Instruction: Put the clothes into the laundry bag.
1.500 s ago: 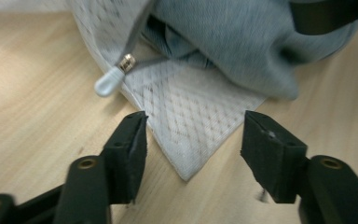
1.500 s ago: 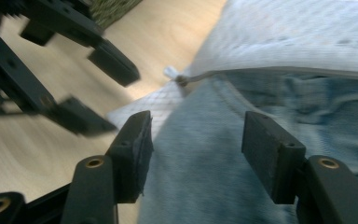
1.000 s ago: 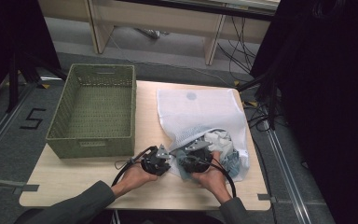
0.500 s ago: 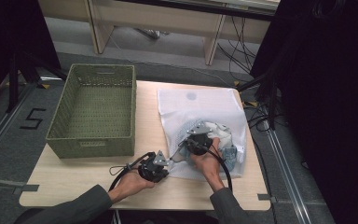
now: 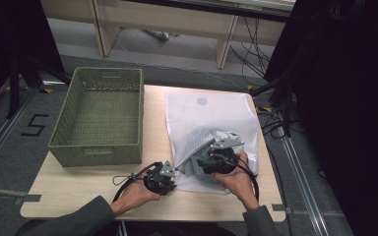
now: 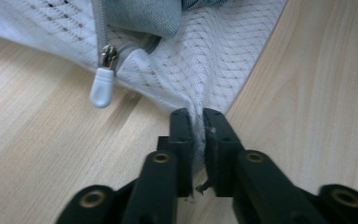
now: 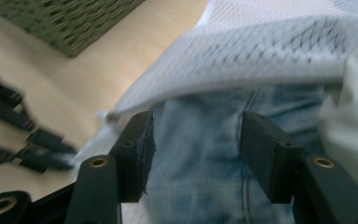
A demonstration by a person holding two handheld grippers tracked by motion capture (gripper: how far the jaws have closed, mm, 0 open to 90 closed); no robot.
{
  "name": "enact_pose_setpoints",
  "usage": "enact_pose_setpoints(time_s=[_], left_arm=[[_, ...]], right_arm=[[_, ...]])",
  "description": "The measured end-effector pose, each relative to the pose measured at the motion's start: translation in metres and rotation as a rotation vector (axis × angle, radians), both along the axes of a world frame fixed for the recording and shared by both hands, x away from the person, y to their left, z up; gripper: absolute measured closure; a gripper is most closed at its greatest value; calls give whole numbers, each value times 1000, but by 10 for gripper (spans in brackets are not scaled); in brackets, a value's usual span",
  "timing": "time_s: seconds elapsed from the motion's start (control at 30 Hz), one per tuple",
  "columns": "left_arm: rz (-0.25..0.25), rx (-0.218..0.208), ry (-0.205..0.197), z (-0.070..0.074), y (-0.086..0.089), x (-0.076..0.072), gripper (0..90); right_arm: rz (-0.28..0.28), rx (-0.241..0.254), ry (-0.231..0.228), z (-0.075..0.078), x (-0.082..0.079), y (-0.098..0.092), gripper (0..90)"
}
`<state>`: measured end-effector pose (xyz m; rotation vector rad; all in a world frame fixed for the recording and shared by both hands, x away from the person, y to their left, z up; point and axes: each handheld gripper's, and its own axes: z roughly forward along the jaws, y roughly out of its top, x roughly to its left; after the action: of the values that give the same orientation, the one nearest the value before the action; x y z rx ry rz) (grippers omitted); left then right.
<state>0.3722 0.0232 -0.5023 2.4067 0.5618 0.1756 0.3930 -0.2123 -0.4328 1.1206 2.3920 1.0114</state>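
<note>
A white mesh laundry bag (image 5: 206,110) lies on the wooden table (image 5: 78,189), with blue denim (image 7: 205,154) showing in its open end. My left gripper (image 5: 173,172) is at the bag's near corner. In the left gripper view its jaws (image 6: 197,116) have just been opening a little, but the pads still pinch a fold of the mesh (image 6: 214,56). A white zipper pull (image 6: 101,86) hangs just left of them. My right gripper (image 5: 212,150) is at the bag's mouth. Its jaws (image 7: 196,126) have just been opening and stand wide over the denim, gripping nothing.
A green woven basket (image 5: 98,142) with nothing inside stands on the left half of the table, also seen at the upper left of the right gripper view (image 7: 74,23). Bare wood lies between basket and bag. Cables and table legs are on the floor beyond.
My right hand has left its place beside the left one and moved up toward the bag's middle, and its jaws now stand wider. The left hand has stayed at the corner.
</note>
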Motion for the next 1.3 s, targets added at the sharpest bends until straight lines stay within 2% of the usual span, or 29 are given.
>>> enact_pose_setpoints(time_s=[0.07,0.1,0.17,0.2,0.23,0.27,0.3,0.33,0.4,0.43,0.47,0.5,0.57,0.6,0.67,0.7,0.77,0.83,0.87,0.93,0.97,1.0,1.03,1.07,1.13,1.17,1.23,1.27,1.3], left_arm=[[-10,-13,-1,-1,-3,1,670],[-6,-19,-1,-2,-5,1,602],[11,-22,0,-3,-9,3,490],[12,-19,-7,-2,-10,3,478],[13,-24,-10,-3,-12,4,479],[19,-35,-33,-4,-15,3,505],[-12,-12,-41,-3,-14,4,565],[-20,-17,-47,-3,-14,4,628],[-11,-22,-36,-3,-15,4,742],[-13,-23,-31,-3,-15,4,784],[-10,-25,-32,-3,-16,2,808],[-22,-13,-46,-2,-15,2,827],[-28,-6,-46,-2,-16,0,844],[-24,-8,-43,-2,-15,-1,848],[0,-42,-30,-4,-17,-2,854],[-33,-9,-40,-2,-14,-1,854],[-44,-1,-50,-2,-14,-1,857],[-32,-11,-42,-2,-14,-3,858],[-45,-3,-55,-2,-13,-2,858],[-37,-11,-46,-2,-11,-3,856],[-42,-2,-49,-2,-10,-2,856],[-20,-23,-31,-3,-10,-4,856],[-18,-33,-35,-3,-10,-4,856],[-43,-7,-40,-2,-9,-2,856],[-35,-7,-20,-1,-8,-2,855],[-39,-11,-8,-1,-7,-2,855],[-46,-12,-21,0,-7,-2,854],[-45,4,-14,0,-5,-2,854],[-43,5,-1,1,-3,-2,852]], right_arm=[[12,2,7,-2,-6,-3,452],[9,5,34,-3,-9,-3,444],[18,13,13,-9,-9,-2,438],[30,7,49,-8,-9,-3,434],[27,18,23,-12,-9,-1,428],[31,9,30,-14,-9,0,422],[39,1,46,-15,-9,2,418],[53,-17,39,-18,-9,3,418],[59,-36,74,-27,-9,6,404],[53,-45,109,-34,-8,9,394],[60,-82,101,-44,-6,12,398],[52,-116,108,-51,-5,15,454],[41,-202,73,-60,2,21,599],[26,-189,77,-58,6,22,688],[3,-191,42,-50,13,22,811],[-9,-191,10,-48,17,23,826],[-49,-203,-37,-46,26,26,840],[-98,-197,-60,-45,38,29,840],[-124,-198,-81,-46,45,30,835],[-164,-169,-105,-50,57,30,809],[-182,-146,-78,-52,61,30,784],[-173,-130,-71,-55,63,29,744],[-179,-113,-22,-55,61,30,712],[-160,-118,-30,-55,59,29,690],[-118,-100,-19,-50,55,28,627],[-116,-76,-11,-46,53,27,609],[-90,-52,-2,-38,48,21,572],[-82,-41,10,-33,44,19,556],[-66,-42,-1,-29,40,15,544]])
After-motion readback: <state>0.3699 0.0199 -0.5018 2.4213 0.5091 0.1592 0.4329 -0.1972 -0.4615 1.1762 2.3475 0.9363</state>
